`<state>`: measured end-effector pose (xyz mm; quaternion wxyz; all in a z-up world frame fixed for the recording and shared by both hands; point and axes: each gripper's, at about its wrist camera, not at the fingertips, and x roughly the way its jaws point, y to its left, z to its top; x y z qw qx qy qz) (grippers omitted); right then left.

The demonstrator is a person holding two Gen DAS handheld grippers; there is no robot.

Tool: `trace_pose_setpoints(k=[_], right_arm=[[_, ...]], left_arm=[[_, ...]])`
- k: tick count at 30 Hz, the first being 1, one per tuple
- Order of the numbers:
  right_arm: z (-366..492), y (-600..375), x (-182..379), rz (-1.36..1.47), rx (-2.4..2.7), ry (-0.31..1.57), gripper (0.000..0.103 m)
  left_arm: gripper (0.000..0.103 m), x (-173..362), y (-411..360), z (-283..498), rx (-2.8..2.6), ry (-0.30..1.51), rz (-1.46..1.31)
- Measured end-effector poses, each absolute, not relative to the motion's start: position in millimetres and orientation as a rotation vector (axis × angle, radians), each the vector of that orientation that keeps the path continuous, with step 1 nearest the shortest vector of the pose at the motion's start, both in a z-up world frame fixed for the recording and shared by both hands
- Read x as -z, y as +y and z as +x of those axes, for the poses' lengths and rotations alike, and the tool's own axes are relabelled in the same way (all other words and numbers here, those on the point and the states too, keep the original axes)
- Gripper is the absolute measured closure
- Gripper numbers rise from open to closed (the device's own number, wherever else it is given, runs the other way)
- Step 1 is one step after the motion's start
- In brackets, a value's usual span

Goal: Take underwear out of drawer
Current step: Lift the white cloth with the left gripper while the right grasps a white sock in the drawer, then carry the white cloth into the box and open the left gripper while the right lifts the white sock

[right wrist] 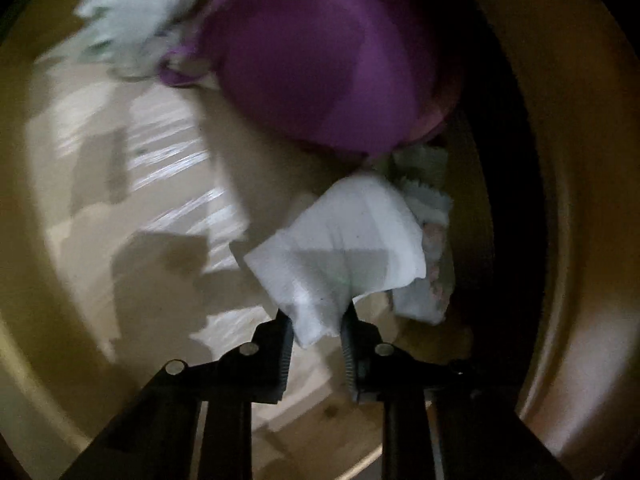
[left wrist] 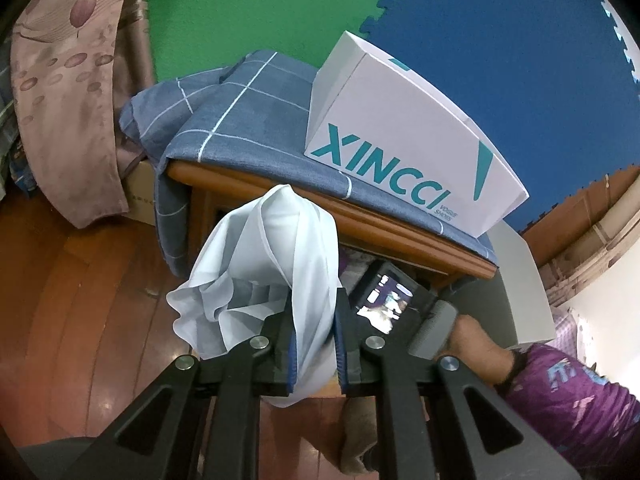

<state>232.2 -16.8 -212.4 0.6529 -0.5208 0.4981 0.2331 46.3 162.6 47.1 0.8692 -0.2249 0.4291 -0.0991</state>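
My left gripper (left wrist: 314, 332) is shut on a pale white-blue piece of underwear (left wrist: 272, 264) and holds it up in front of the wooden nightstand (left wrist: 360, 224), clear of the drawer. My right gripper (right wrist: 318, 320) is inside the drawer (right wrist: 100, 240) and is shut on a white folded piece of underwear (right wrist: 340, 240). A purple garment (right wrist: 320, 60) lies just beyond it, with light patterned pieces (right wrist: 428, 208) to the right. The right gripper's body and screen (left wrist: 384, 300) show in the left wrist view, reaching under the nightstand top.
A white XINCCI shoebox (left wrist: 408, 128) stands on a blue checked cloth (left wrist: 248, 112) on the nightstand. A floral curtain (left wrist: 68, 100) hangs at left over the wooden floor (left wrist: 80, 300). The person's arm and purple shirt (left wrist: 568, 392) are at right. The drawer's wooden wall (right wrist: 580, 240) curves at right.
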Motion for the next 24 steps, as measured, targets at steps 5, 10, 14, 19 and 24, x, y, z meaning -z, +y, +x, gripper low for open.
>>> trace_pose_setpoints(k=[5, 10, 14, 19, 24], right_arm=[[228.3, -38.7, 160.2, -0.979, -0.595, 1.192, 0.082], [232.9, -69.7, 112.0, -0.712, -0.597, 1.207, 0.082], [209.5, -89.2, 75.6, -0.518, -0.616, 1.176, 0.082], [163.4, -117.5, 58.3, -0.318, -0.617, 1.084, 0.082], [165.1, -123.2, 49.6, -0.210, -0.612, 1.029, 0.082]], left_arm=[[0.090, -48.0, 160.4, 45.8, 0.212, 0.897, -0.467], [0.090, -52.4, 157.0, 43.9, 0.214, 0.888, -0.457], [0.090, -60.2, 153.8, 40.3, 0.214, 0.873, -0.443], [0.090, -78.2, 151.8, 36.5, 0.220, 0.849, -0.460], [0.090, -113.1, 146.4, 31.6, 0.246, 0.812, -0.469]])
